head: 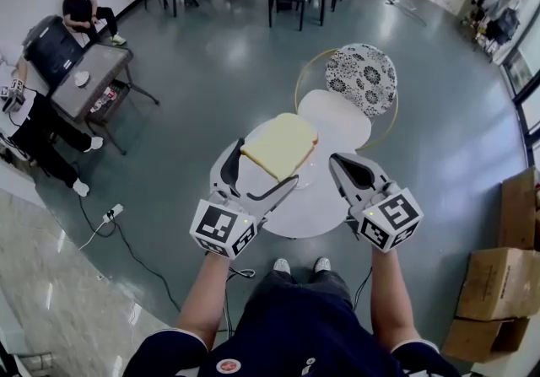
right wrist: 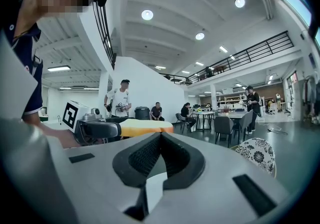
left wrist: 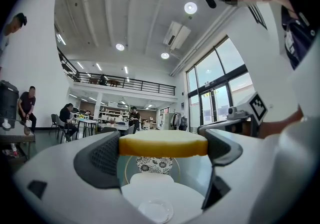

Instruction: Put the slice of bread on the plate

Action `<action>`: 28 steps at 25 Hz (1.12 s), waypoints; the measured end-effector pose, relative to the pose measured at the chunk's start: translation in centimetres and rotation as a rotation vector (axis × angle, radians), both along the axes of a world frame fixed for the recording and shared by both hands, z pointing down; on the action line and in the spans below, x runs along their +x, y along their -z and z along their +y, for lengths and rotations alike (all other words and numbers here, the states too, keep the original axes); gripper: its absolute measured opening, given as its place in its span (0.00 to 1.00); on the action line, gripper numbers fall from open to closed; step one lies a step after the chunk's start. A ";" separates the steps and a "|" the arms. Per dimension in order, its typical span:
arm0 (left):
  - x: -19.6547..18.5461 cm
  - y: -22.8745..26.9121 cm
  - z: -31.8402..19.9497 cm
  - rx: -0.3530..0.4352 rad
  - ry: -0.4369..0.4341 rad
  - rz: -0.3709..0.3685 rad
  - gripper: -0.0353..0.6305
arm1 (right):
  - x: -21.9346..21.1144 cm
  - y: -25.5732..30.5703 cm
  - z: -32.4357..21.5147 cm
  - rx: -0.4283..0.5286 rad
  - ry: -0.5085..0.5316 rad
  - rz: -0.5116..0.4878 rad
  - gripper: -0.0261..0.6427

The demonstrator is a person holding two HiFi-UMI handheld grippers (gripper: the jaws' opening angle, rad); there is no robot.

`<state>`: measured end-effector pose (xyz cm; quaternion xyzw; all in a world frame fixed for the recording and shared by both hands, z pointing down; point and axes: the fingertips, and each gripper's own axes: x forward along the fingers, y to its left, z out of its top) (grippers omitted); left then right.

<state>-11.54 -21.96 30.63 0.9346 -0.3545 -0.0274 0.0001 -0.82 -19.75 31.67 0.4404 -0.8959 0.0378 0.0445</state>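
We held the bread slice (head: 280, 146) pinched in the left claw (left wrist: 163, 150), right claw (right wrist: 160, 140) pressed together, judging descent onto the plate (left wrist: 156, 211) beneath it next.

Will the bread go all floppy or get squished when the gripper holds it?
Probably light and soft. The slice of bread is pinched only by its edges in the left gripper, yet looks flat, not sagging, so it seems fairly stiff. A harder squeeze would likely dent or tear it.
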 end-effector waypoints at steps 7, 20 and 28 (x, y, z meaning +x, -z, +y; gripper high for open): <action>0.5 -0.6 -1.8 -0.011 0.023 -0.001 0.85 | 0.4 -0.2 -2.2 0.001 0.030 -0.002 0.05; 3.3 0.1 -3.3 0.011 0.116 -0.032 0.85 | 3.2 0.7 -4.7 0.031 0.123 -0.034 0.05; 5.1 -1.0 -3.2 -0.007 0.152 -0.057 0.85 | 4.5 0.2 -4.9 0.019 0.168 -0.055 0.05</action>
